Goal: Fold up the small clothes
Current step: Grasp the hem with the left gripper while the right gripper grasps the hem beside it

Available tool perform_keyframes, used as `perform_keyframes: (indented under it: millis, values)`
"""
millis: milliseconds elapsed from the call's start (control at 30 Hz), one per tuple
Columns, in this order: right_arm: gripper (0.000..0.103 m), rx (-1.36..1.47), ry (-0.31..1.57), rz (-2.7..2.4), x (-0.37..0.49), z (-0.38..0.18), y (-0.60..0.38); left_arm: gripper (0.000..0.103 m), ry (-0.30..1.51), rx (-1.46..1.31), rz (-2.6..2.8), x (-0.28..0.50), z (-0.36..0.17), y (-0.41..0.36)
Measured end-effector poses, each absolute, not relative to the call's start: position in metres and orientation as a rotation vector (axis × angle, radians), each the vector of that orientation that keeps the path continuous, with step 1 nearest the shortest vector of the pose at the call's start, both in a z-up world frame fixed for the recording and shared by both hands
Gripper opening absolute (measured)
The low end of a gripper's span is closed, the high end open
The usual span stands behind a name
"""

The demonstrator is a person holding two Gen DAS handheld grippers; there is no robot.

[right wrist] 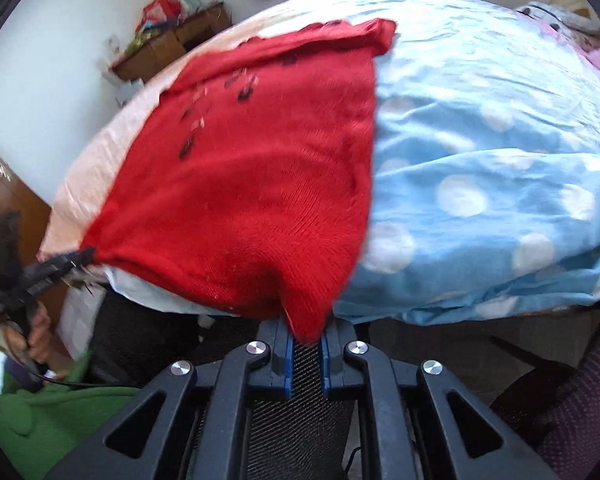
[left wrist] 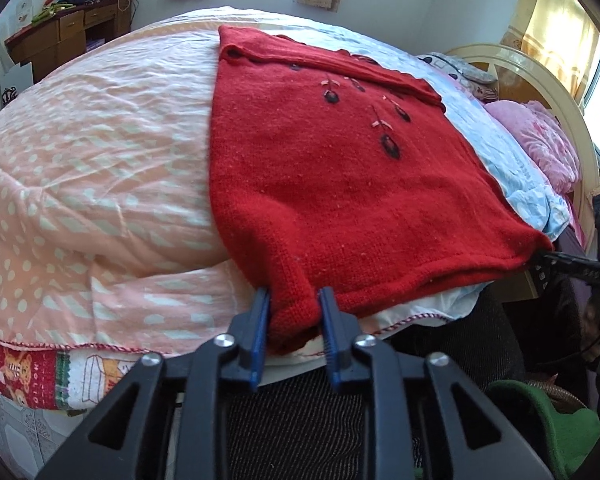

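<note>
1. bed point(left wrist: 100, 152): takes up most of both views; its near edge runs just ahead of both grippers, and a curved pale headboard closes the far right end in the left wrist view.
2. quilt, peach half point(left wrist: 80, 184): dotted and striped, bare and open to the left of the sweater.
3. quilt, blue half point(right wrist: 500, 152): white dots, bare and open to the right of the sweater.
4. red sweater point(left wrist: 320, 168): lies flat across the middle of the bed, dark flower stitching toward its far end; its hem hangs over the near bed edge.
5. left gripper point(left wrist: 294, 300): narrow, jaws pinched on the left corner of the hem at the bed edge.
6. right gripper point(right wrist: 306, 326): narrow, jaws closed on the right corner of the hem, which droops between them; view blurred.
7. wooden dresser point(left wrist: 68, 32): against the far wall, well apart from the bed.
</note>
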State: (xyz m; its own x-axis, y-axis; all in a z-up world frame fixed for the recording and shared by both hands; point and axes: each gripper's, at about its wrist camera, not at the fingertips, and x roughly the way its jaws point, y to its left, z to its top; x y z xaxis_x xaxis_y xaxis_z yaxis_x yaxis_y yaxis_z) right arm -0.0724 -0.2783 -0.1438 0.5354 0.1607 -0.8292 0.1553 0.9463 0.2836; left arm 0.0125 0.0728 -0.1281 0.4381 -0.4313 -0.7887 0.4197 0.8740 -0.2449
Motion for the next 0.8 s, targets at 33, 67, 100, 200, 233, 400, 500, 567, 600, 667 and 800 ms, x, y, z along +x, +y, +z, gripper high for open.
perform_keyframes:
  millis: [33,67,100,200,233,400,500,567,600,667,800]
  values:
    - [0.032,0.359,0.996,0.002,-0.077,-0.139,-0.282,0.042,0.985,-0.016,-0.535,0.013,-0.128,0.073]
    - [0.050,0.371,0.968,0.000,-0.081,-0.133,-0.286,0.052,0.983,-0.023,-0.543,0.013,-0.128,0.073]
    - [0.061,0.378,0.940,-0.007,-0.083,-0.129,-0.288,0.057,0.983,-0.033,-0.551,0.012,-0.128,0.073]
    - [0.062,0.412,0.900,-0.008,-0.083,-0.124,-0.293,0.072,0.985,-0.062,-0.581,0.011,-0.127,0.072]
    - [0.062,0.436,0.904,0.004,-0.080,-0.126,-0.294,0.073,0.984,-0.062,-0.584,0.011,-0.127,0.072]
    - [0.061,0.445,0.958,0.008,-0.066,-0.150,-0.285,0.073,0.993,-0.110,-0.594,0.015,-0.128,0.075]
    - [0.039,0.427,0.975,0.013,-0.060,-0.161,-0.276,0.070,0.997,-0.134,-0.593,0.018,-0.129,0.077]
    - [0.029,0.382,0.999,-0.013,-0.055,-0.166,-0.271,0.049,0.996,-0.113,-0.577,0.018,-0.129,0.075]
    - [0.021,0.380,1.003,-0.005,-0.054,-0.167,-0.270,0.040,0.999,-0.088,-0.558,0.018,-0.130,0.074]
    - [0.008,0.384,1.019,0.020,-0.053,-0.167,-0.270,0.020,0.993,-0.057,-0.518,0.018,-0.130,0.074]
    - [0.008,0.348,1.039,0.061,-0.055,-0.151,-0.266,0.015,1.007,-0.073,-0.541,0.019,-0.124,0.079]
